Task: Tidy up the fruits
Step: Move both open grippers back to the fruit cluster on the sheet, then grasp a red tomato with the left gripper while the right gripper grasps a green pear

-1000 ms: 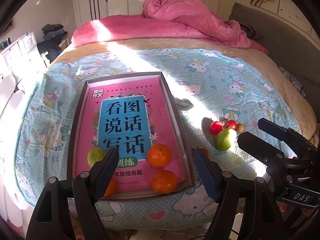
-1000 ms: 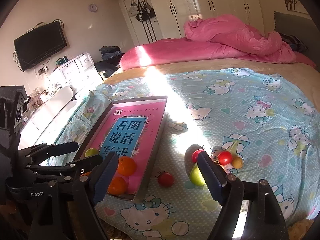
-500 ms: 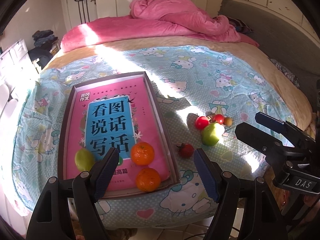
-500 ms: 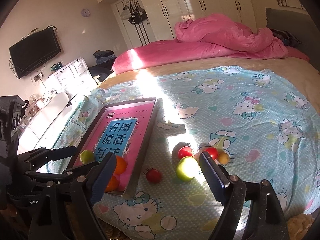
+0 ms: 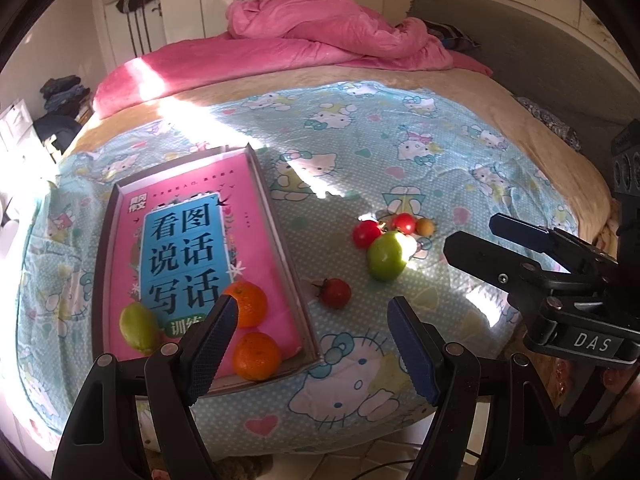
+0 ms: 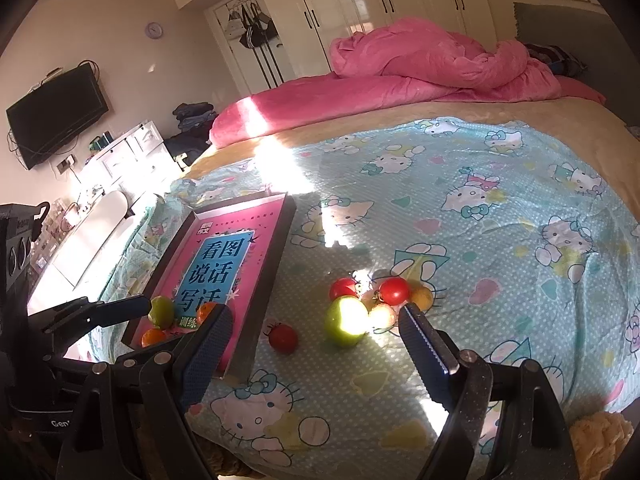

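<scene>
A brown tray (image 5: 294,276) with a pink printed liner lies on the bed and holds two oranges (image 5: 246,303) and a green fruit (image 5: 138,328). To its right on the sheet lie a lone red tomato (image 5: 336,293), a green apple (image 5: 387,256), two more tomatoes (image 5: 366,234) and a small yellow fruit (image 5: 425,226). My left gripper (image 5: 312,344) is open and empty, near the tray's front right corner. My right gripper (image 6: 316,340) is open and empty, hovering in front of the lone tomato (image 6: 283,338) and the apple (image 6: 346,320).
A crumpled pink quilt (image 5: 320,36) covers the far end of the bed. The bed's front edge (image 5: 340,432) drops off just beyond the grippers. White drawers (image 6: 128,152) and a wall TV (image 6: 56,114) stand to the left.
Both grippers have pulled back and shifted right, so the tray sits further left in view and the loose fruits more central. No fruit has moved.
</scene>
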Demonstrator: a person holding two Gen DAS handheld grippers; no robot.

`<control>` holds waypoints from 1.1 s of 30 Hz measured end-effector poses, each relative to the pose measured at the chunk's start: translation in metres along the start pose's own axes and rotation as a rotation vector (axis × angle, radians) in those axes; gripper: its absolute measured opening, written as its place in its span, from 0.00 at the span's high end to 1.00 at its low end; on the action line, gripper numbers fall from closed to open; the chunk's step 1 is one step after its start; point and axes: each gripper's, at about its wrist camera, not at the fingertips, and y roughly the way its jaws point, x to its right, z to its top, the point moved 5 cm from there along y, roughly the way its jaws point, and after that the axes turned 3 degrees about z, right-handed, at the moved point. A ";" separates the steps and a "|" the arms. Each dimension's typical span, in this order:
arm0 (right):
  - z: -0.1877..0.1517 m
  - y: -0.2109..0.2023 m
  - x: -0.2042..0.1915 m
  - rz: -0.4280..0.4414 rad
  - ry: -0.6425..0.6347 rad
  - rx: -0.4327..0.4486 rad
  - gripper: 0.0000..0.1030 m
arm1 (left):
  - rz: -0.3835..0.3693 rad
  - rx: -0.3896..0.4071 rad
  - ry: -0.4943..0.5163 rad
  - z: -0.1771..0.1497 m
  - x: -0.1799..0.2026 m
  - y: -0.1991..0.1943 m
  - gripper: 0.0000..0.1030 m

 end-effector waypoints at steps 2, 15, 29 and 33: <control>-0.001 0.000 0.002 0.000 0.008 -0.005 0.18 | -0.014 -0.002 0.006 -0.001 0.003 0.001 0.24; -0.010 0.007 0.018 -0.006 0.048 -0.036 0.18 | -0.053 -0.044 0.051 -0.006 0.023 0.019 0.24; -0.020 0.020 0.033 0.004 0.091 -0.084 0.18 | -0.036 -0.100 0.083 -0.013 0.030 0.041 0.24; -0.023 0.026 0.035 0.019 0.105 -0.106 0.18 | -0.035 -0.108 0.090 -0.013 0.030 0.045 0.24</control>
